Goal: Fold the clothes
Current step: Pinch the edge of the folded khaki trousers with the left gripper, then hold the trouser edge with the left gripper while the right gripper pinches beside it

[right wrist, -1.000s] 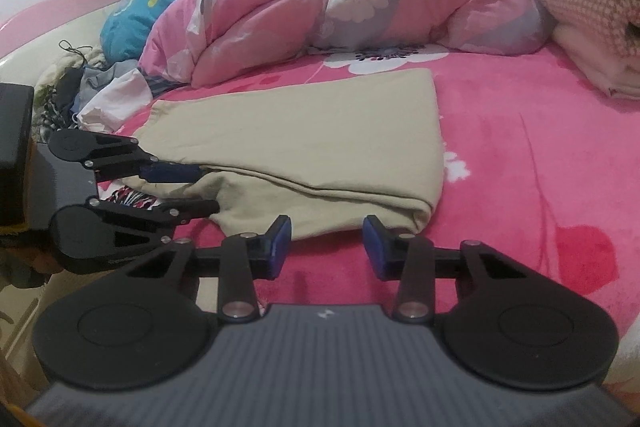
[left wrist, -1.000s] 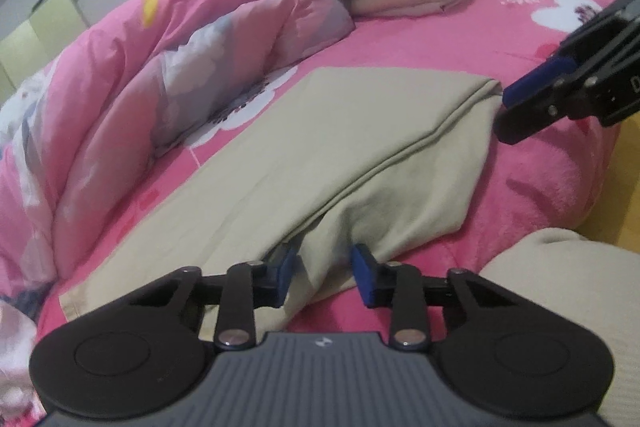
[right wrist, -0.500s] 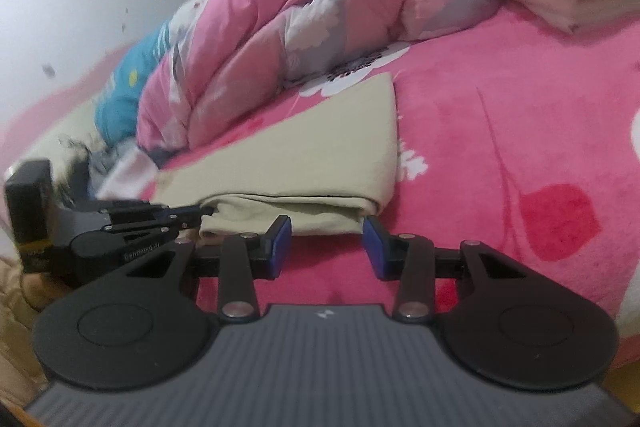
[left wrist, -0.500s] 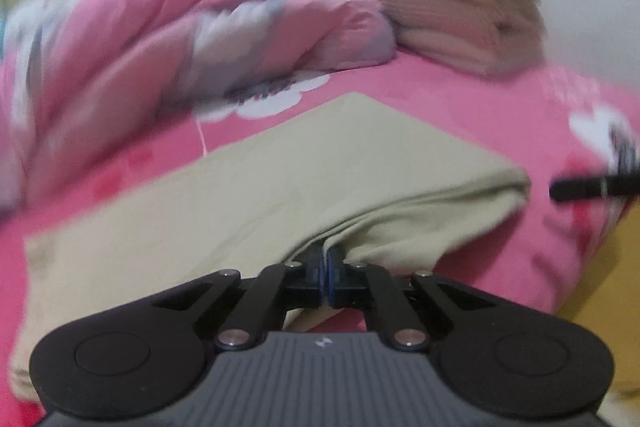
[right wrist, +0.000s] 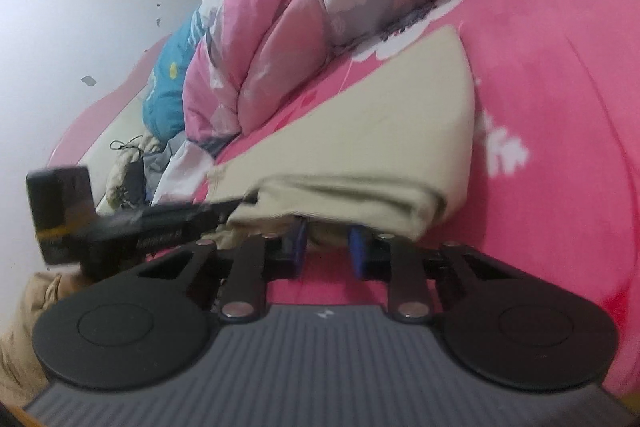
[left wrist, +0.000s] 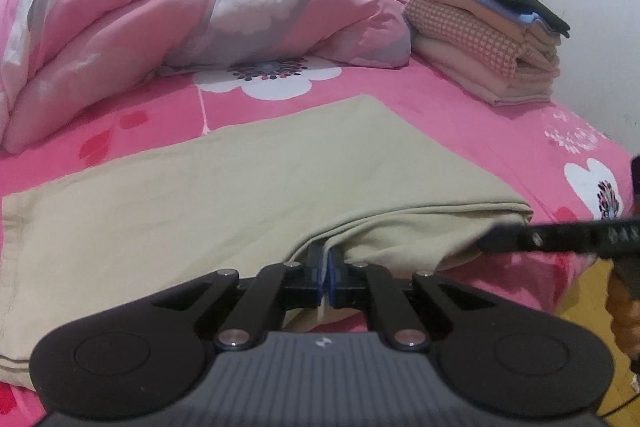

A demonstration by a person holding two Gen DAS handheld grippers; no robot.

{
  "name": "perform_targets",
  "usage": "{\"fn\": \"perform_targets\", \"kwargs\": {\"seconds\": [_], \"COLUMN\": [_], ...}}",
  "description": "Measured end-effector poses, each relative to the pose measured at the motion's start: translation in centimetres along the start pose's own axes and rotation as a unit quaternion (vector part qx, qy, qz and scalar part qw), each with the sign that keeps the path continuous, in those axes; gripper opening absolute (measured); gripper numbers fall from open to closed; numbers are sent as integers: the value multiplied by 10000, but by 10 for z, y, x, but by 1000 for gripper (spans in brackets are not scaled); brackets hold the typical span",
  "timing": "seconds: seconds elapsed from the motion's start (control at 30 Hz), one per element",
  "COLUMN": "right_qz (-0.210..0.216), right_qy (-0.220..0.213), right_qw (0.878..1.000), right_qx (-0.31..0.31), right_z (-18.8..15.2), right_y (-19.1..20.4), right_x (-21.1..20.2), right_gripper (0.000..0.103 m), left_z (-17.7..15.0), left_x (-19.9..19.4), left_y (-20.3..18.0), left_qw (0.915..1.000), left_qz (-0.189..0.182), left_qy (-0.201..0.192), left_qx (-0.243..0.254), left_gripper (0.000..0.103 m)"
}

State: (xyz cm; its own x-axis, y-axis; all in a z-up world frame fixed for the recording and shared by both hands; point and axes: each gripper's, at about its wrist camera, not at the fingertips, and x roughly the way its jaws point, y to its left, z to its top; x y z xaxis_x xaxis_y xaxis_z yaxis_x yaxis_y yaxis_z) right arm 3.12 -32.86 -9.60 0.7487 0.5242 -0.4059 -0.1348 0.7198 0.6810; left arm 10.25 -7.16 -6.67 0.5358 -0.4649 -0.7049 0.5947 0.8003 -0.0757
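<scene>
Soft, floppy beige garment: left hand-held gripper pinching near hem, right hand-held gripper parted around folded edge.

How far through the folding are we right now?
Done: a stack of folded clothes sits at the bed's far corner. In hand: the beige cloth, left tool shut on its near edge, right tool open at the corner. Left: the right tool's grip and the fold itself.
</scene>
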Motion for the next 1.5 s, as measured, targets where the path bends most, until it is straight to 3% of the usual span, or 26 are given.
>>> {"fn": "perform_targets", "kwargs": {"seconds": [0.1, 0.17, 0.23, 0.43, 0.63, 0.73, 0.8, 0.93, 0.97, 1.07, 1.17, 1.5], "right_qz": [88, 117, 115, 222, 672, 949, 1066, 1014, 951, 617, 462, 342], "right_qy": [-107, -159, -165, -240, -149, -71, -98, -119, -82, 196, 268, 238], "right_qw": [9998, 9998, 9998, 9991, 9960, 9937, 9927, 9929, 9933, 9957, 9967, 9986], "right_qx": [104, 102, 81, 280, 564, 592, 558, 608, 652, 657, 618, 321], "right_z": [13, 17, 18, 6, -17, -33, -37, -33, -31, -34, -40, -43], "right_y": [-3, -5, -7, -17, -27, -29, -27, -23, -23, -27, -28, -26], "right_x": [3, 3, 4, -1, -9, -14, -15, -6, -1, 10, 13, 11], "right_gripper": [16, 16, 16, 16, 20, 39, 60, 62, 59, 6, 2, 0], "left_z": [1, 0, -1, -6, -16, -22, -26, -26, -26, -25, -26, -30], "left_x": [-3, -6, -8, 2, 8, 8, 6, 4, 4, 6, 10, 20], "left_y": [1, 0, -5, -28, -36, -37, -37, -34, -33, -32, -34, -45], "left_qw": [9999, 9997, 9992, 9971, 9952, 9936, 9925, 9921, 9924, 9927, 9915, 9845], "left_qz": [-107, -186, -281, -164, -93, -138, -195, -278, -277, -272, -250, -133], "left_qy": [-48, -128, -170, -53, 34, 51, 39, 12, 3, -15, -18, -71], "left_qx": [16, 71, 207, 742, 973, 1117, 1209, 1220, 1195, 1174, 1279, 1746], "left_gripper": [9, 18, 35, 35, 35, 35, 35, 38, 38, 38, 38, 34]}}
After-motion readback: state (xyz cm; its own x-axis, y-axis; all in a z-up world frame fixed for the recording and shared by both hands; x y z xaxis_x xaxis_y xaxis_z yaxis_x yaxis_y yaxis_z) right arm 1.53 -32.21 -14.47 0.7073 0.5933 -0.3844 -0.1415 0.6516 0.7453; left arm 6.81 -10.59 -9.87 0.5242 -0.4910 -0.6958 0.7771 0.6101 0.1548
